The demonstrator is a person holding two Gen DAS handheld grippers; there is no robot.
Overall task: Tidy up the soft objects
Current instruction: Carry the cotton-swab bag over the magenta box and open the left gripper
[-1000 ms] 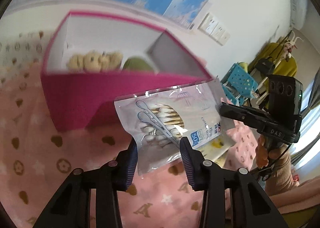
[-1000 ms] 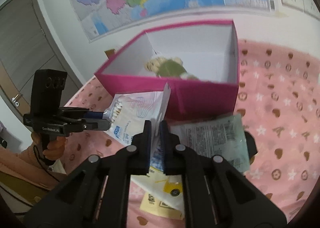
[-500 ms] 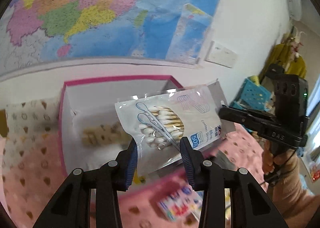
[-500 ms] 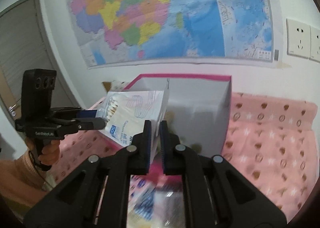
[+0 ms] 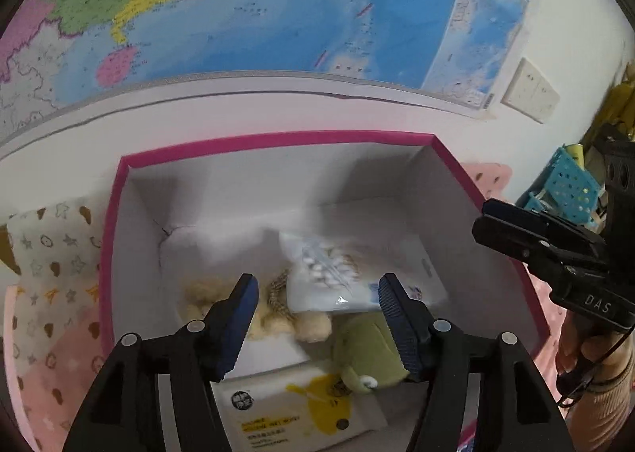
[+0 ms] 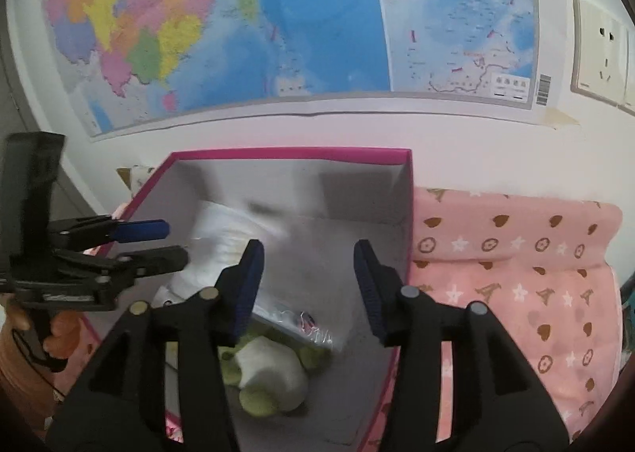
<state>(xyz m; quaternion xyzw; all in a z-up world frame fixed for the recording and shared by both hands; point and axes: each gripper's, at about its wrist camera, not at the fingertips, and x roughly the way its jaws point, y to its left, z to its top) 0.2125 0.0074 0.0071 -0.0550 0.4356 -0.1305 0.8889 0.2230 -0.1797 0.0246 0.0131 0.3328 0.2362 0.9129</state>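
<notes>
The pink box (image 5: 278, 139) with a white inside stands against the wall. The clear bag of cotton swabs (image 5: 337, 277) lies blurred and loose inside it, over a beige plush (image 5: 274, 317) and beside a green plush (image 5: 369, 360). A white-and-yellow wet-wipes pack (image 5: 297, 412) lies at the near wall. My left gripper (image 5: 317, 293) hangs over the box, its jaws opening with nothing pressed between the pads. My right gripper (image 6: 308, 261) is also above the box (image 6: 289, 153), jaws opening and empty, with the bag (image 6: 226, 249) a blur to its left and the green plush (image 6: 270, 372) below.
A pink patterned blanket (image 6: 516, 273) covers the surface right of the box, and a cream patterned cloth (image 5: 51, 273) lies to its left. A wall map (image 6: 278, 15) and a socket (image 6: 599, 55) are behind. A blue perforated basket (image 5: 571, 190) stands far right.
Both grippers carried the swab bag up and over the box, then opened. The bag left both grips and dropped into the box.
</notes>
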